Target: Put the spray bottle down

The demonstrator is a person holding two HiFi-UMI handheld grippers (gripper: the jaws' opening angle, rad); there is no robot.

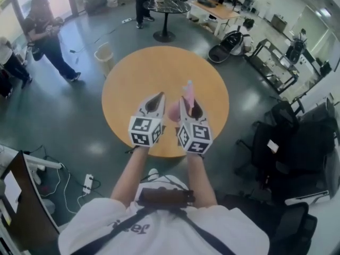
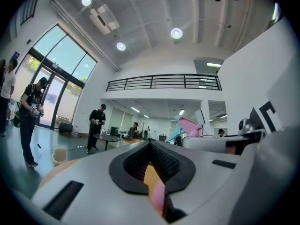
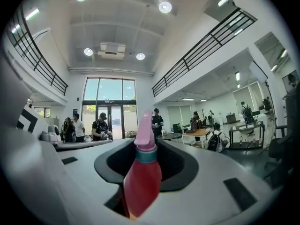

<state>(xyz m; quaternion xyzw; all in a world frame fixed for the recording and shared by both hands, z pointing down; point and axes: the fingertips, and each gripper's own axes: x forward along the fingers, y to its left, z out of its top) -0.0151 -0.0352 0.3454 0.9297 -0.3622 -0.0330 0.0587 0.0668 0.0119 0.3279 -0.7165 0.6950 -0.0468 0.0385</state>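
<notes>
A pink spray bottle [image 1: 187, 93] with a teal collar stands upright between the jaws of my right gripper [image 1: 186, 105], which is shut on its body. In the right gripper view the bottle [image 3: 143, 172] fills the gap, nozzle up. Both grippers hover level over the near half of a round orange table [image 1: 159, 70]. My left gripper [image 1: 157, 98] is just left of the bottle, its jaws shut with nothing between them. From the left gripper view [image 2: 150, 144] the bottle's pink head [image 2: 190, 125] shows to the right, above the right gripper's grey body [image 2: 220, 143].
A beige bin [image 1: 104, 54] stands on the floor beyond the table's left edge. A black round table [image 1: 167, 6] with a person beside it is farther back. Black chairs [image 1: 297, 137] crowd the right side. People [image 1: 48, 36] stand at far left. Cables [image 1: 87, 184] lie near my feet.
</notes>
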